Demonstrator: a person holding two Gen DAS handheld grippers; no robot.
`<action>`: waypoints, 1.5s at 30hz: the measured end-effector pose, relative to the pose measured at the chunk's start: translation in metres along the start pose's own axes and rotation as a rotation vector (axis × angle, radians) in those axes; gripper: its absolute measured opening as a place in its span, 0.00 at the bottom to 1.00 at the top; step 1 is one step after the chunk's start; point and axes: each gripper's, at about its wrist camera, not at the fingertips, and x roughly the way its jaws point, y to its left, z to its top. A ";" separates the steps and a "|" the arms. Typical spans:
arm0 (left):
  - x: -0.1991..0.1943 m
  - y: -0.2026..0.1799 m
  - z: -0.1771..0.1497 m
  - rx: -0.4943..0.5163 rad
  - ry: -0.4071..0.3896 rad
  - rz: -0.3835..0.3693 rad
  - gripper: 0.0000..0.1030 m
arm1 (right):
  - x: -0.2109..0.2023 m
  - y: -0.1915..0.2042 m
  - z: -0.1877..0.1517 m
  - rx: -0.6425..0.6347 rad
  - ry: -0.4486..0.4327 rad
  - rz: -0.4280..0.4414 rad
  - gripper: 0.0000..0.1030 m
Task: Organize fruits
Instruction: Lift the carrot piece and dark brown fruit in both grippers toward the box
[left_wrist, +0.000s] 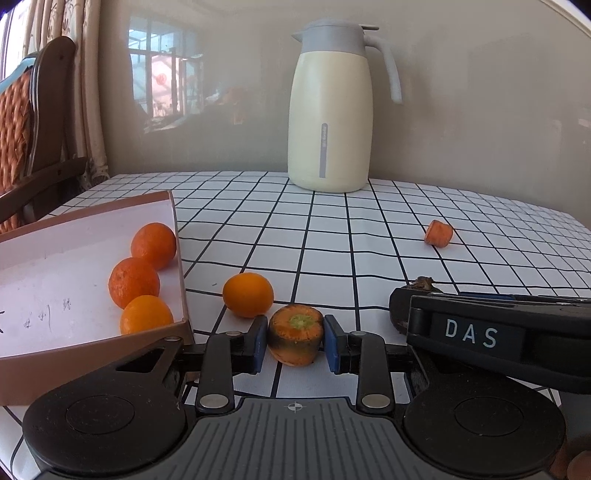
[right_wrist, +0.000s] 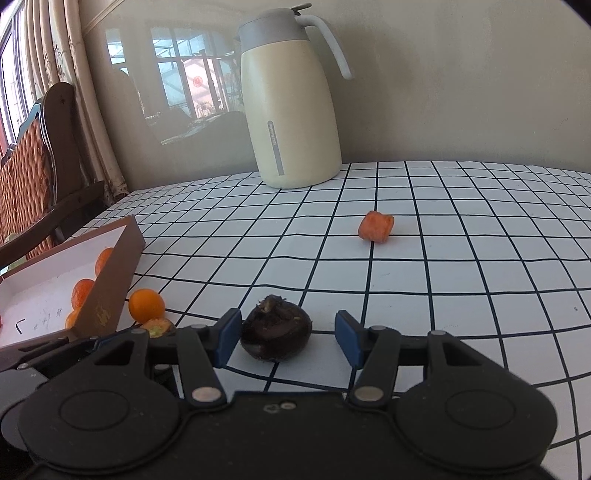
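Note:
My left gripper (left_wrist: 294, 341) is shut on a carrot top stub (left_wrist: 295, 338), its blue pads pressing both sides, low over the table. A loose orange (left_wrist: 248, 294) lies just beyond it, beside a brown box (left_wrist: 110, 206) that holds three oranges (left_wrist: 133, 281). My right gripper (right_wrist: 286, 338) is open around a dark water chestnut (right_wrist: 276, 335) on the cloth; the left pad is near it, the right pad apart. A carrot piece (right_wrist: 376, 226) lies farther out on the table. It also shows in the left wrist view (left_wrist: 438, 233).
A cream thermos jug (left_wrist: 330, 110) stands at the back of the checked tablecloth (left_wrist: 369, 258), against the wall. A wooden chair (left_wrist: 33, 129) and curtains are at the left. The right gripper's body (left_wrist: 498, 336) lies close to the right of my left gripper.

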 end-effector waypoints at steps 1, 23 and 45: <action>0.000 0.000 0.000 0.002 0.000 0.000 0.31 | 0.001 0.000 0.000 0.002 0.001 0.002 0.47; 0.001 -0.004 -0.001 0.028 -0.007 0.016 0.31 | -0.016 -0.014 -0.007 -0.015 -0.005 -0.057 0.34; -0.006 -0.003 -0.002 0.022 -0.023 -0.017 0.31 | -0.035 -0.016 -0.016 -0.040 -0.024 -0.072 0.34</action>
